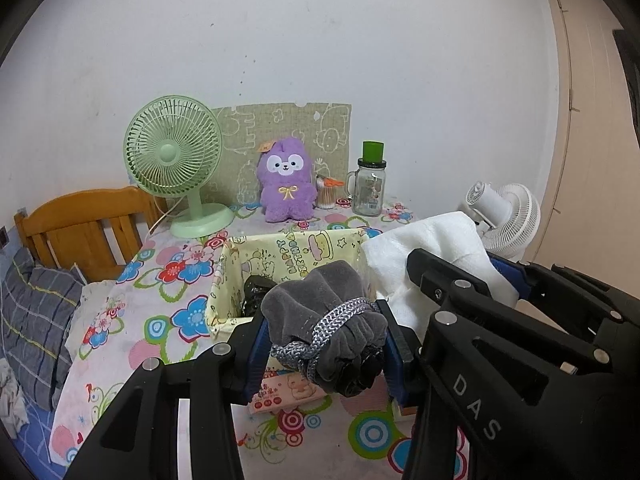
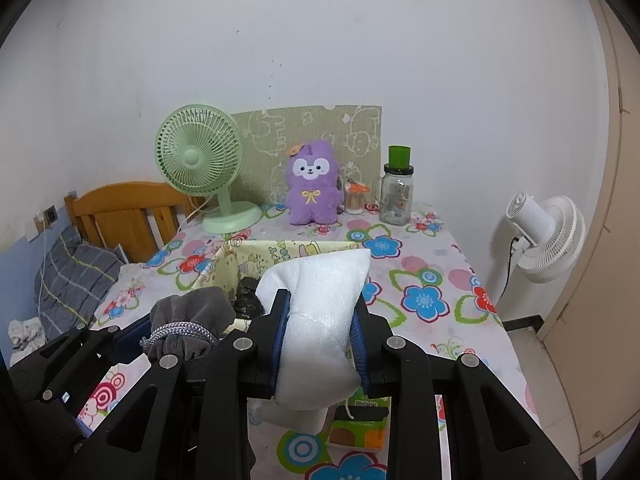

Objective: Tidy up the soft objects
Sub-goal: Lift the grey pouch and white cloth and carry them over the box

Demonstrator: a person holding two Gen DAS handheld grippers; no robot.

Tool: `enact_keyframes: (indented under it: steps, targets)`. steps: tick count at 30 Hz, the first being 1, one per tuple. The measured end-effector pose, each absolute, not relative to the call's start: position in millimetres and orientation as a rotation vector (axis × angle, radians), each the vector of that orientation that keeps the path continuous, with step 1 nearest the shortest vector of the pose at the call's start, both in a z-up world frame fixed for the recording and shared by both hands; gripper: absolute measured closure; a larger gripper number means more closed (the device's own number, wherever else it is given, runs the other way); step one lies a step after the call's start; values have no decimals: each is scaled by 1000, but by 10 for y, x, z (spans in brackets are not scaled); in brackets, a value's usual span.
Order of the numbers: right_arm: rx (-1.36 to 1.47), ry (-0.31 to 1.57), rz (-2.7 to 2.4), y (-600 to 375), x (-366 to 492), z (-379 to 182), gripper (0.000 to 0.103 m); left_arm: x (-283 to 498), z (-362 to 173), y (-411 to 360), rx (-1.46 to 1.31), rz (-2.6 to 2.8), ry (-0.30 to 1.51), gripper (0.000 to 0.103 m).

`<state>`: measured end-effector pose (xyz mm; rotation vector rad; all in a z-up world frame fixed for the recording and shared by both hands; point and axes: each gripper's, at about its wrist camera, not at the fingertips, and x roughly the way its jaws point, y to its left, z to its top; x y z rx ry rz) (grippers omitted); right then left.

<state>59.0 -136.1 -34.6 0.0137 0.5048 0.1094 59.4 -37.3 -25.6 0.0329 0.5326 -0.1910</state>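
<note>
Left gripper [image 1: 326, 344]: closed on a grey velvet drawstring pouch [image 1: 324, 320] tied with a silver-grey braided cord [image 1: 340, 316]; the blue pads are pressed against both sides of the bundle, just below the cord.

Grey pouch, place: held clear of the flowered tablecloth [image 1: 160, 320], at 6 o'clock from the fabric-lined storage box with the yellow cartoon birthday print [image 1: 280, 252], near its front rim.

Grey pouch, handling: judged light and soft; the velvet is bunched and compressible, so it can be squeezed without harm. The cinched neck under the cord is judged the firmest place to be gripped; the nap may slip if it is pinched loosely.

Box contents: a dark crumpled item [image 1: 256, 292] is seen inside; what it is cannot be told.

Right gripper [image 2: 320, 344]: closed on a white foam-wrap packet [image 2: 316, 320], pads pressed into its flanks at mid-height, the sheet visibly dented between them.

White packet, place: held above the cloth, at 5 o'clock from the box, just beside the grey pouch on its right.

White packet, handling: judged very light, springy and bulky; it is best taken across the middle, where it is held now, since a loose lower flap hangs free and could snag on the box rim.

Beneath the packet: a green carton [image 2: 360, 424] lies on the cloth.
</note>
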Motion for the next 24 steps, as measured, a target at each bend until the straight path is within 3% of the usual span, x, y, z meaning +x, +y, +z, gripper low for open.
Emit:
enact_keyframes:
  steps: [24]
  targets:
    - [18, 531, 114, -1270, 1016, -369, 72, 1017, -309, -272, 15, -182, 555, 54]
